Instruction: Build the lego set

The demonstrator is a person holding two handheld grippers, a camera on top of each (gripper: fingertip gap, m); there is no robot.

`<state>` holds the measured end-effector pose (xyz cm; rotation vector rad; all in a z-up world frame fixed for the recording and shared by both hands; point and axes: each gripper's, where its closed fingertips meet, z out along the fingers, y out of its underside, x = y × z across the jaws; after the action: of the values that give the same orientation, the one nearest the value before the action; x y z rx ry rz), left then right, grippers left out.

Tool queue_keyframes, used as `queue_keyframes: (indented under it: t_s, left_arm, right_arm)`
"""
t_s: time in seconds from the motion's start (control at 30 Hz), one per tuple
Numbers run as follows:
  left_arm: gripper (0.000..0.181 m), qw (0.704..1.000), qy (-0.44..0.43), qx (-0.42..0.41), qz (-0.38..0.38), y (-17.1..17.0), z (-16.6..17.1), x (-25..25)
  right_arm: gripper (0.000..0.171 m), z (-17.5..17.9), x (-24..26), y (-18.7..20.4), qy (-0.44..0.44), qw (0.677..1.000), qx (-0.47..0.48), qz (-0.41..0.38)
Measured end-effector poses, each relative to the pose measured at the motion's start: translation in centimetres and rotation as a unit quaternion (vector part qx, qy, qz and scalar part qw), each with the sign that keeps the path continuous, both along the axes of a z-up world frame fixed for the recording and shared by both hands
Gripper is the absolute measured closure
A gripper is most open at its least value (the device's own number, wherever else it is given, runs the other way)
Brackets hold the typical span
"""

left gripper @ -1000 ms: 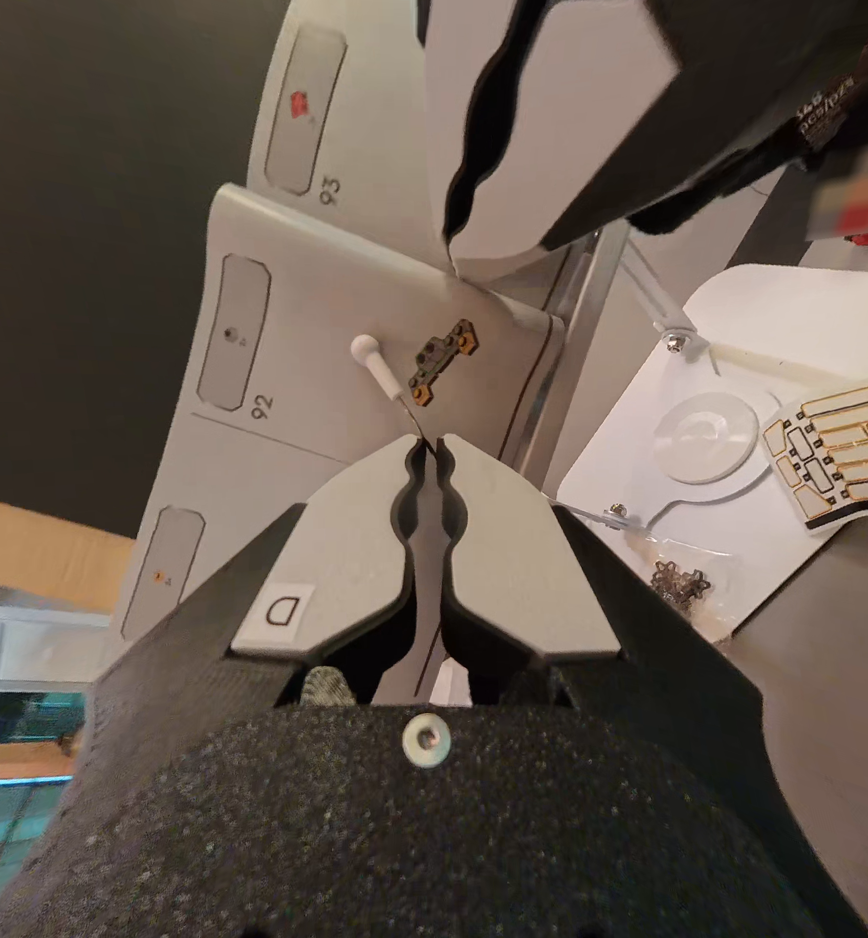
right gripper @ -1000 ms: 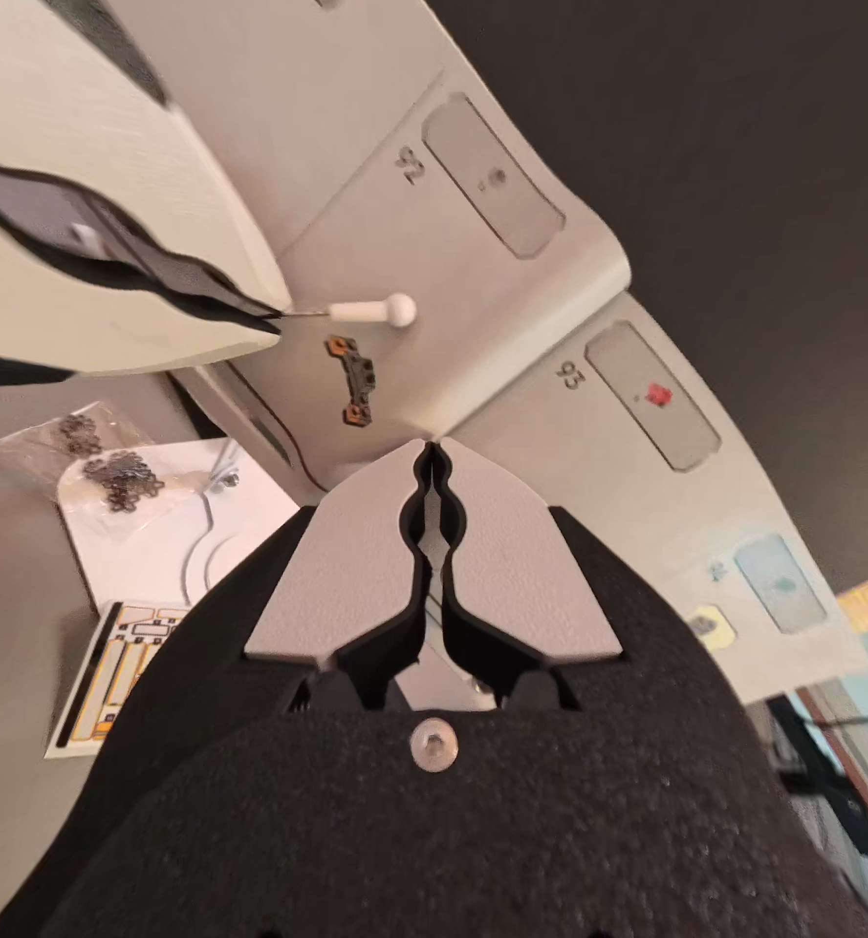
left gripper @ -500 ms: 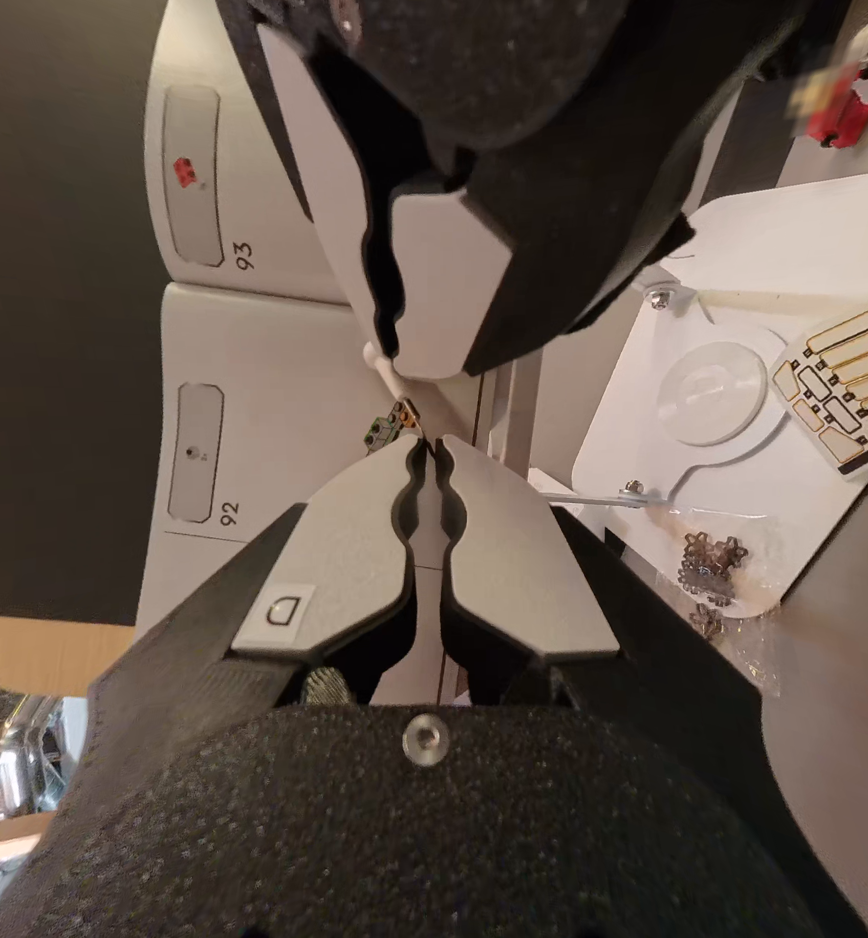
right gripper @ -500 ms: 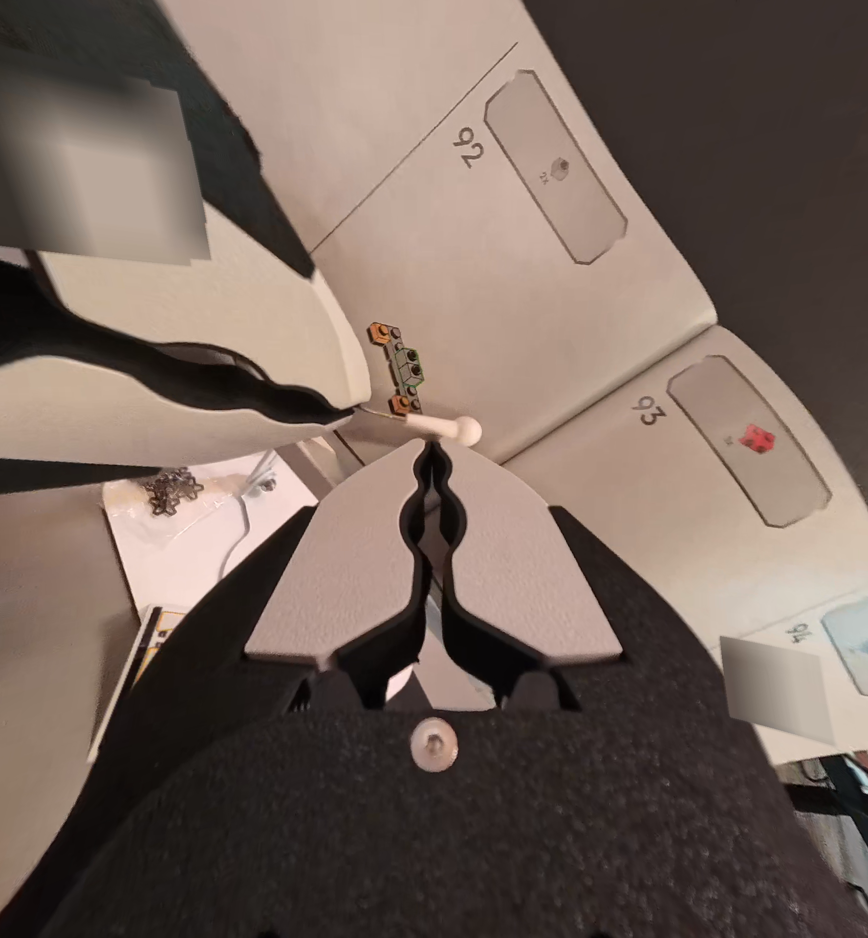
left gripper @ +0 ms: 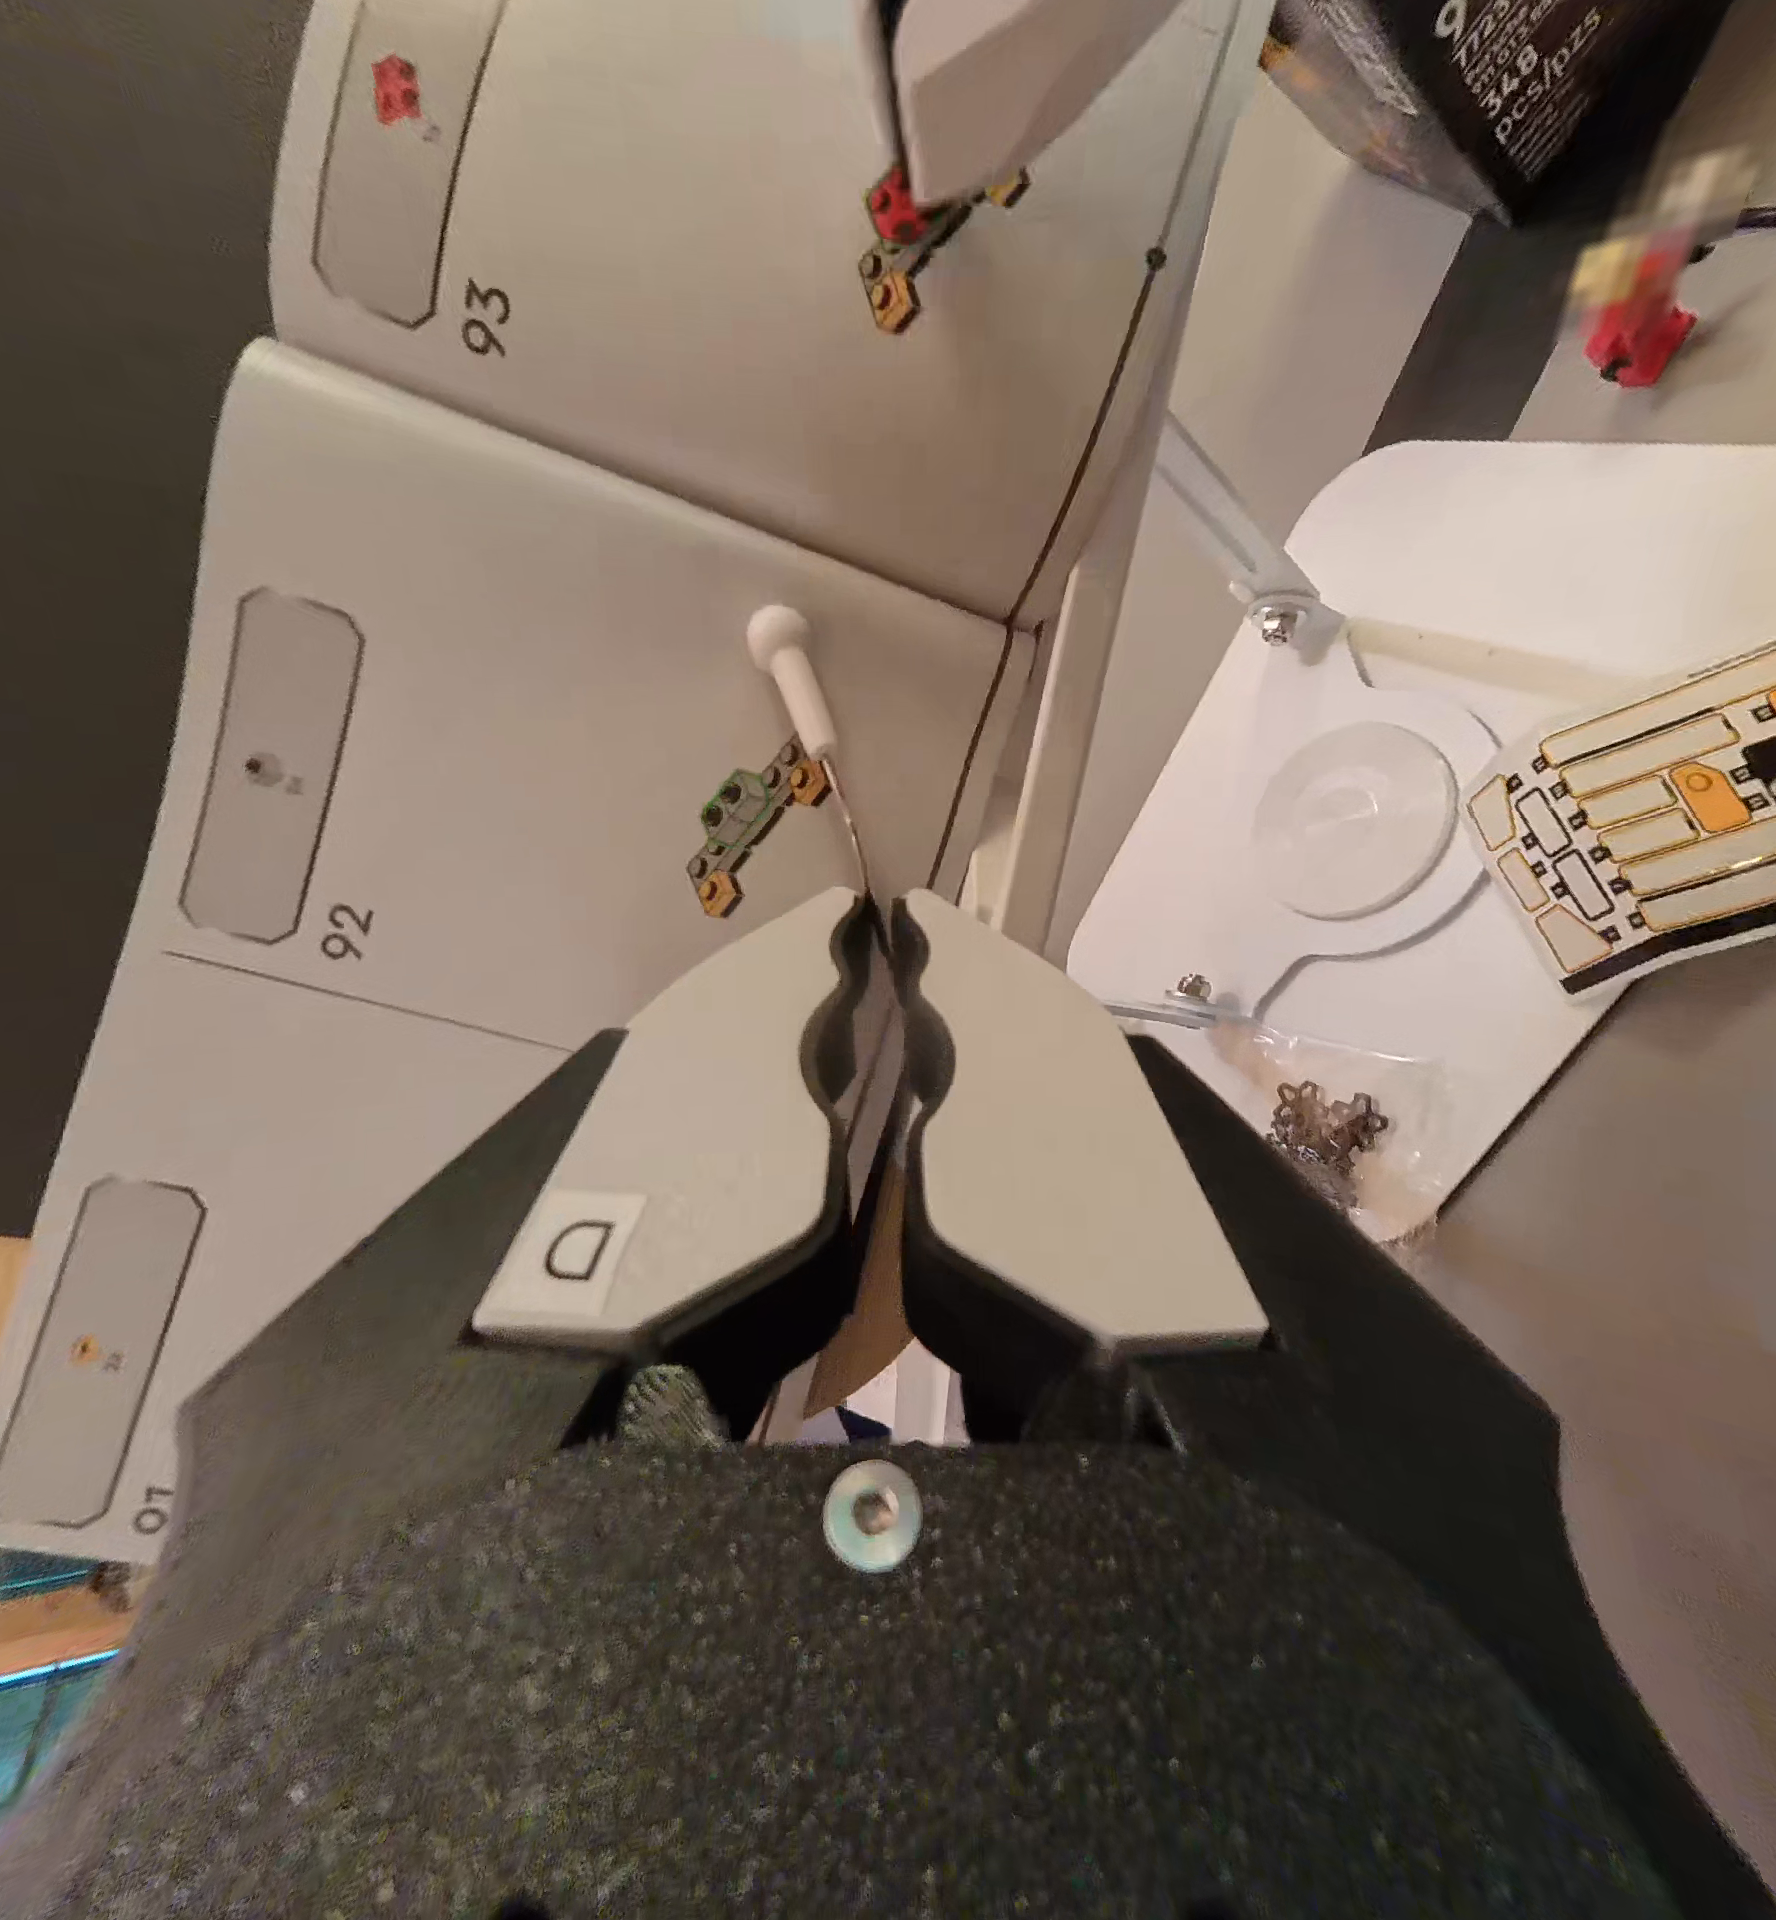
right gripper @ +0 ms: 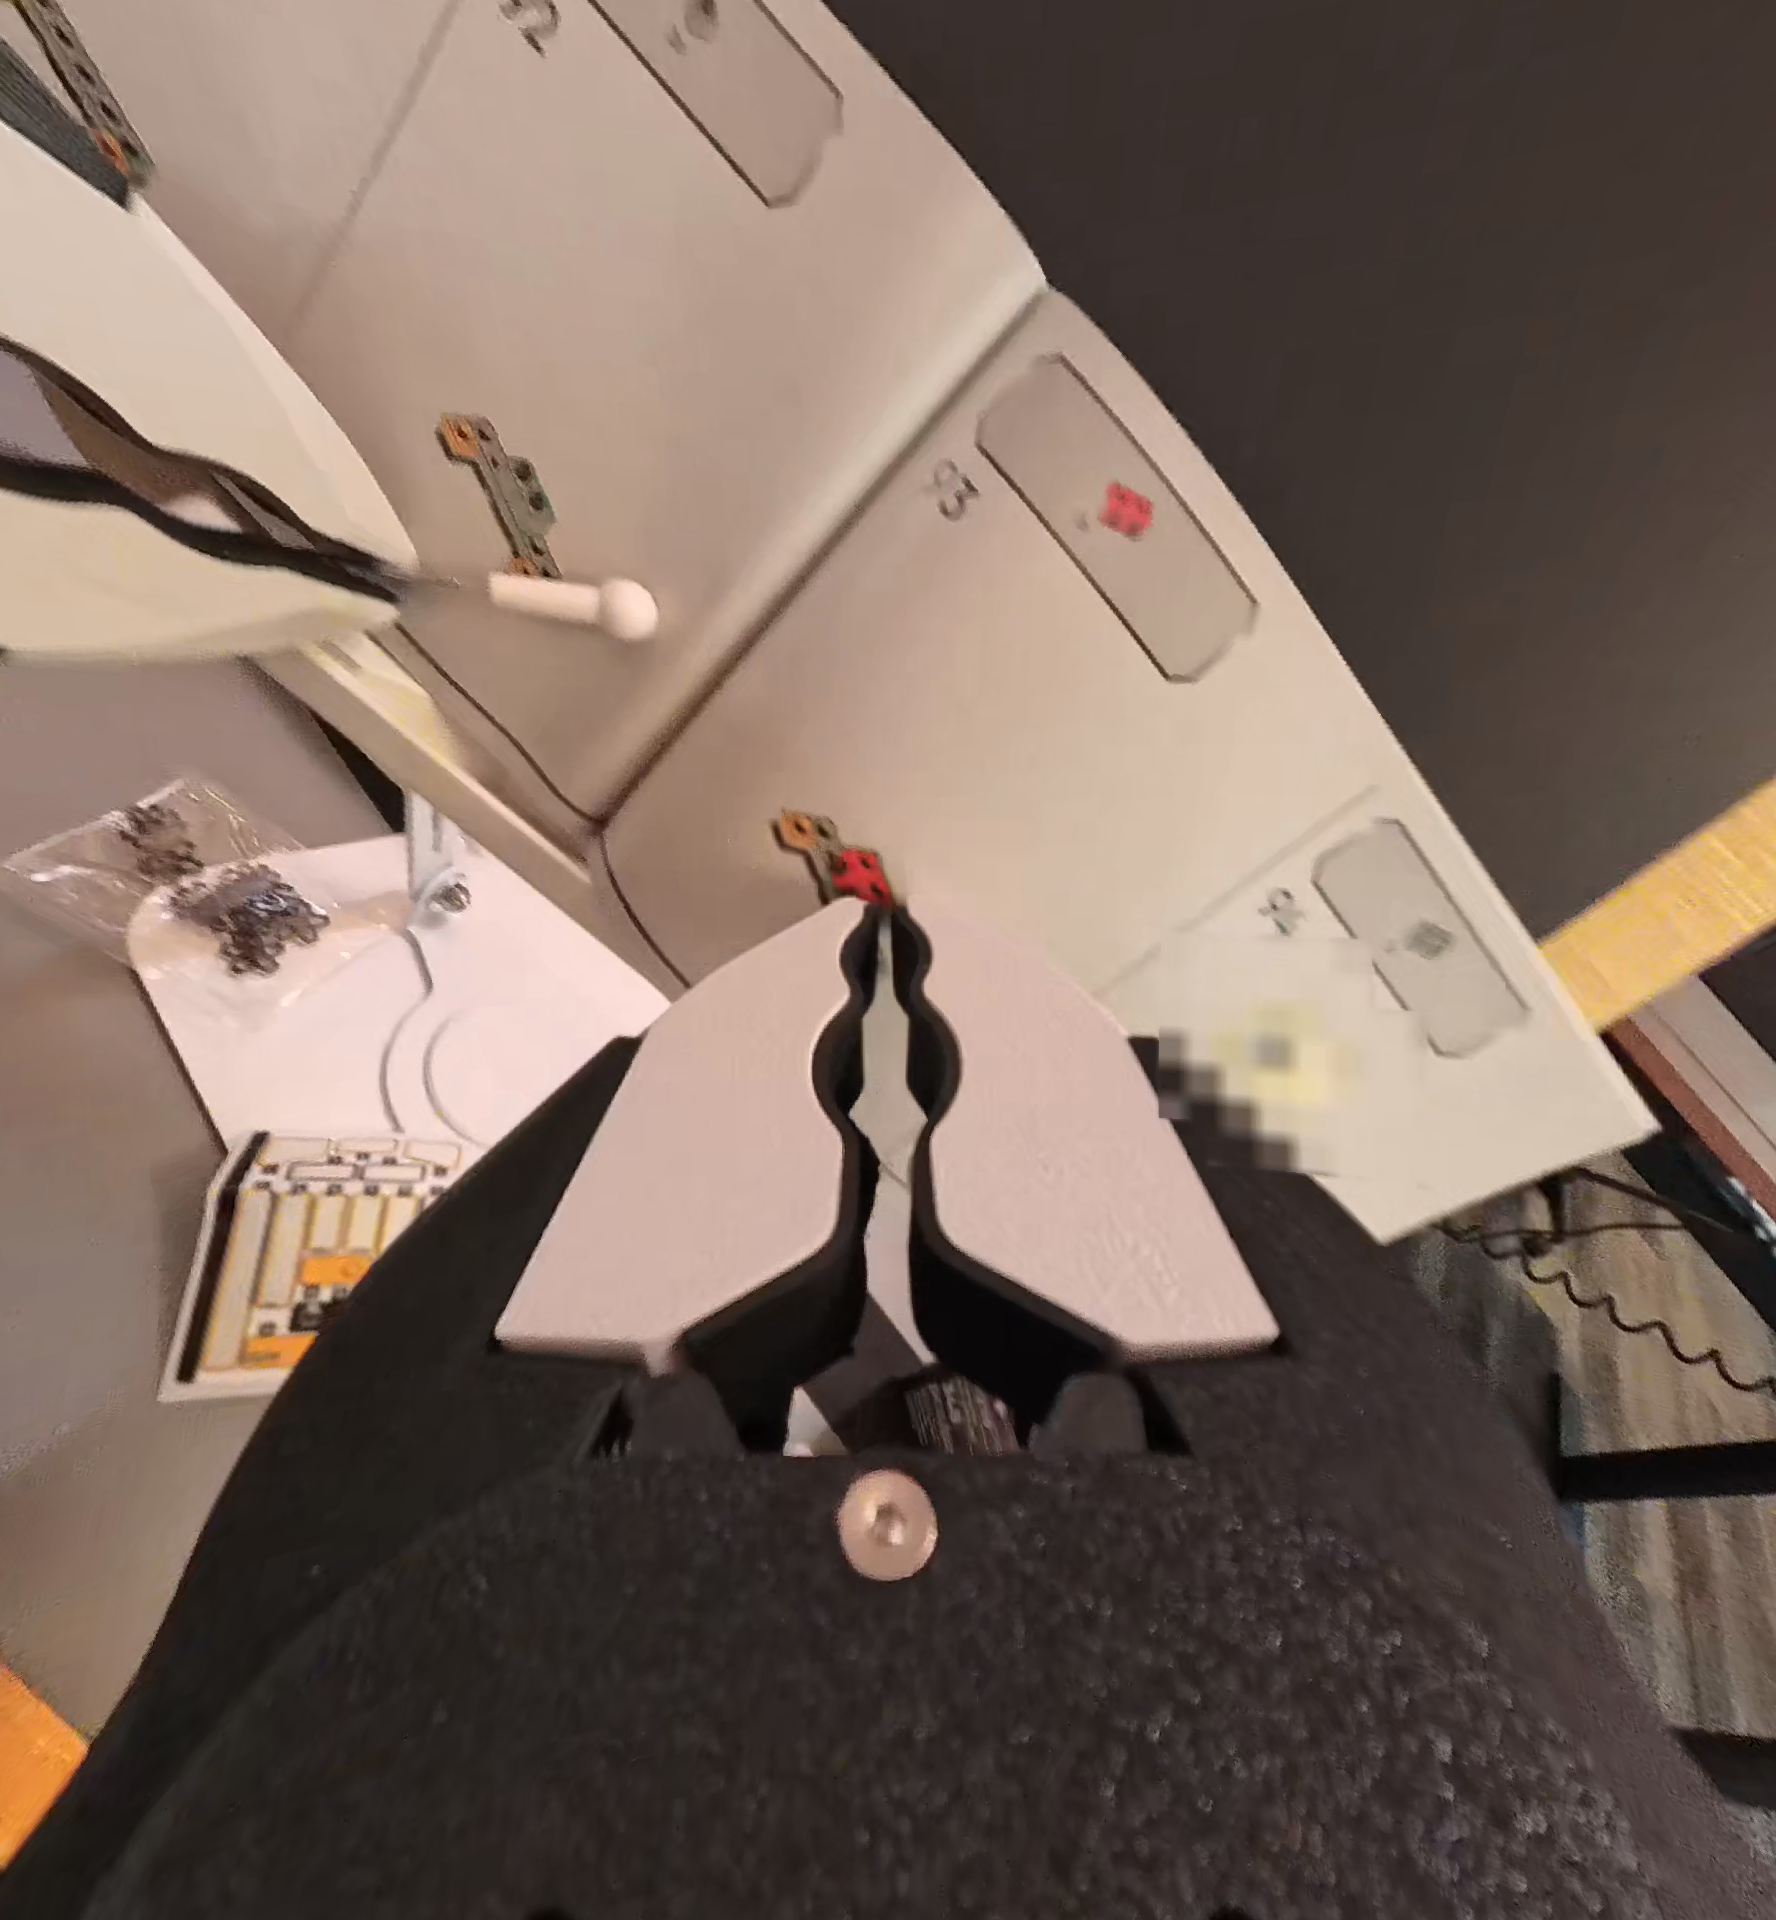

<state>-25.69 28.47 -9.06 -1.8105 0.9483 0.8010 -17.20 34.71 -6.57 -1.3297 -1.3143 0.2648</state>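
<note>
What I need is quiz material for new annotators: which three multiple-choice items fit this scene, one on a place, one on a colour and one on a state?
1. Where does the sticker sheet lie?
A. in a drawer
B. partly on the white base
C. on the floor

2. What colour is the knob of the pin?
A. red
B. white
C. blue

3. How is the left gripper?
A. wide open
B. shut on the pin
C. shut on nothing

Key: 1 B, one end of the sheet overlaps the base. 2 B, the knob shows plain white. 3 B, the pin's thin shaft runs out from between the closed fingertips.
</note>
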Motion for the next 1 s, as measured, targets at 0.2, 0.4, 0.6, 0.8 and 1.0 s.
queue_keyframes:
  t_s: [0.2,0.4,0.6,0.8,1.0]
  left_arm:
    - [0.178,1.000,-0.017,0.001,0.006,-0.1,-0.1,0.0]
    - [0.178,1.000,-0.006,0.008,0.017,-0.2,0.1,-0.2]
    - [0.178,1.000,-0.011,0.015,0.021,-0.5,0.1,-0.3]
    - [0.178,1.000,-0.008,0.015,0.023,-0.8,0.0,-0.2]
    - [0.177,0.995,-0.090,0.038,0.010,-3.0,1.2,0.1]
  right_arm:
    - [0.169,-1.0,1.9,3.0,-0.051,0.995,0.051,-0.062]
    - [0.167,1.8,0.9,5.2,-0.062,0.984,0.146,-0.081]
    - [0.171,1.5,0.8,5.0,-0.055,0.984,0.151,-0.080]
    - [0.171,0.0,1.7,4.5,-0.044,0.987,0.133,-0.073]
    - [0.157,3.1,3.9,4.5,0.081,0.995,0.031,-0.042]
